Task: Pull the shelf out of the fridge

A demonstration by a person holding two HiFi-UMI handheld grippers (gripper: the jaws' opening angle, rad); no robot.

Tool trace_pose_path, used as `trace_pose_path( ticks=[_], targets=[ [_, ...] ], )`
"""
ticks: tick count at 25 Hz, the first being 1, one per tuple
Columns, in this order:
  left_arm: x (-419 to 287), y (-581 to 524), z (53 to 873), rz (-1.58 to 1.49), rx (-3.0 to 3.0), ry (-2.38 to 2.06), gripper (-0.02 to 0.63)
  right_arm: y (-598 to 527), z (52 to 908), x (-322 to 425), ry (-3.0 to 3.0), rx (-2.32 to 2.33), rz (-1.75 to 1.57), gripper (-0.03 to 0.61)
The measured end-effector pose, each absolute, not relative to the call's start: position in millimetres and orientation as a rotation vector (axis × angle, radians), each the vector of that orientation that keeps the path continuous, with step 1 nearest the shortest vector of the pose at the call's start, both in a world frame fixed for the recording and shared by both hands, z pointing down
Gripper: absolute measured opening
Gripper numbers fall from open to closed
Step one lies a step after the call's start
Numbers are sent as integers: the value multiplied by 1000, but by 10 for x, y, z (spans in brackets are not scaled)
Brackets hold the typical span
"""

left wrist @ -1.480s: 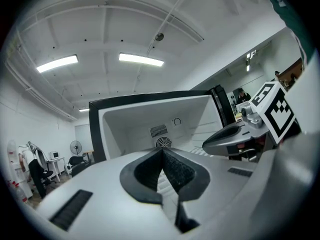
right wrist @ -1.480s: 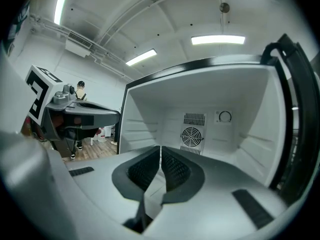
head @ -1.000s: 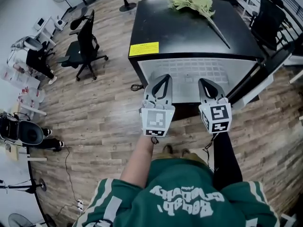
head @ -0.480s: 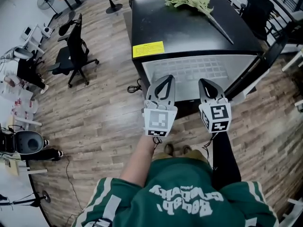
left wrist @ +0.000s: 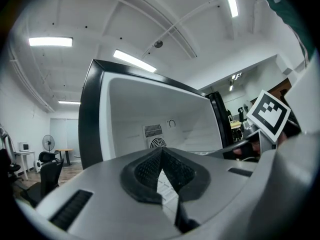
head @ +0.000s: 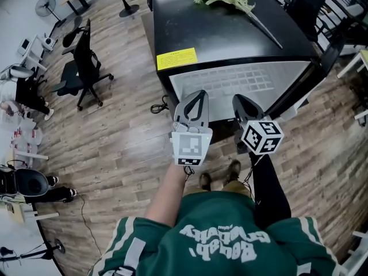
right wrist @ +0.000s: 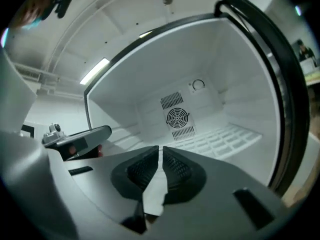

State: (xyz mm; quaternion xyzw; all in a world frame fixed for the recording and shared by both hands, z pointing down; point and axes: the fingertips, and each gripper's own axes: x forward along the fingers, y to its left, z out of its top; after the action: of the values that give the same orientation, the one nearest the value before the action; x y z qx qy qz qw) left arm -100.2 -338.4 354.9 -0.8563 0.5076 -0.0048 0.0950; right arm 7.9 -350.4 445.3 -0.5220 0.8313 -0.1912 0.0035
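Room: wood floor [head: 115, 131], black fridge [head: 230, 33] with its door open
Shelf [head: 241, 82]: white grid inside the fridge, long side across the opening
Left gripper [head: 198, 96]: tips together, nothing pinched
Right gripper [right wrist: 160, 149]: jaws have just been opening to a narrow slit, nothing between them
Bearing: shelf lies ahead of and below both, so the pull probably runs toward the person

The fridge [head: 230, 33] is showing a glossy black top, a yellow label [head: 176, 58] and a white inside. The shelf [head: 241, 82] is showing white, patterned with a grid of slots. The left gripper [head: 198, 93] and right gripper [head: 238, 99] are showing pale grey shells with black-and-white square markers [head: 190, 146]. The person is wearing a green top [head: 224, 240] with white stripes and lettering. The floor [head: 115, 137] is showing brown wood planks.
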Motion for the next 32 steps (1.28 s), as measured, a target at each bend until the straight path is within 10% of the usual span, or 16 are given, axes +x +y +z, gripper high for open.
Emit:
trace_pose_path(
  ticks=[14,32],
  targets=[
    [-880,-3478,3540,4,-2543,1486,15,-3759,4823,330,1742,-1089,-1346,146],
    [-838,-3516,3620,-37,-2575,1482,15,-4161,5041,487,1479,-1013,-1398,101]
  ],
)
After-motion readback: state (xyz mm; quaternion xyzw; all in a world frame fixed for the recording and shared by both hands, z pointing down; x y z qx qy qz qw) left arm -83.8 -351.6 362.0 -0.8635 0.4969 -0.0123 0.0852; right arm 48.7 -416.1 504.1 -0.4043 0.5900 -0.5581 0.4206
